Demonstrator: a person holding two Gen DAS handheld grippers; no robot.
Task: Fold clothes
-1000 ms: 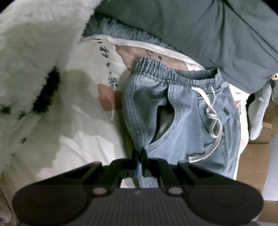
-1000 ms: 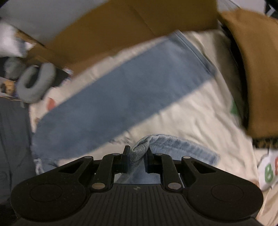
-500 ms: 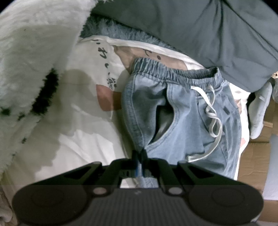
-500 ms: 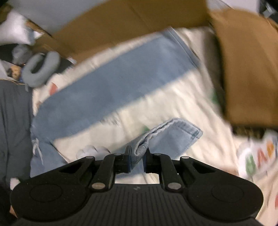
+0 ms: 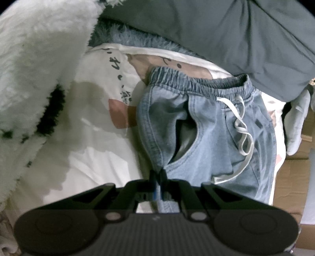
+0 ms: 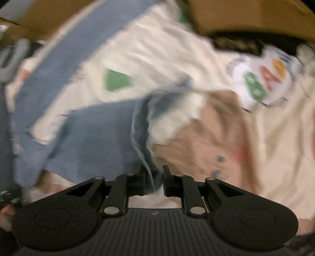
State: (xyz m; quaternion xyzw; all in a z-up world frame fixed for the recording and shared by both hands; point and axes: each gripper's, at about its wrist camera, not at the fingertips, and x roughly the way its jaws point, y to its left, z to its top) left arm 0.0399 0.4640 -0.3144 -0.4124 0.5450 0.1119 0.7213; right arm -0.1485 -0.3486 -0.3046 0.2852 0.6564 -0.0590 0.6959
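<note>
Light blue jeans [image 5: 208, 126] with an elastic waistband and a white drawstring [image 5: 243, 126] lie on a printed cream sheet [image 5: 94, 149]. My left gripper [image 5: 157, 174] is shut on the jeans' side seam below the pocket. In the blurred right wrist view, my right gripper [image 6: 154, 172] is shut on the hem end of one trouser leg [image 6: 110, 134], lifted off the sheet. The other leg [image 6: 59, 59] stretches flat toward the upper left.
A fluffy white blanket with black patches [image 5: 33, 65] lies left of the jeans. Dark grey fabric [image 5: 226, 29] covers the far side. Brown cardboard [image 6: 246, 13] and a white printed cloth [image 6: 265, 76] lie at the right view's top and right. A grey ring cushion [image 6: 13, 57] sits far left.
My right gripper has swung the trouser leg's hem across the sheet, and its view has turned sharply right. My left gripper has kept still on the seam.
</note>
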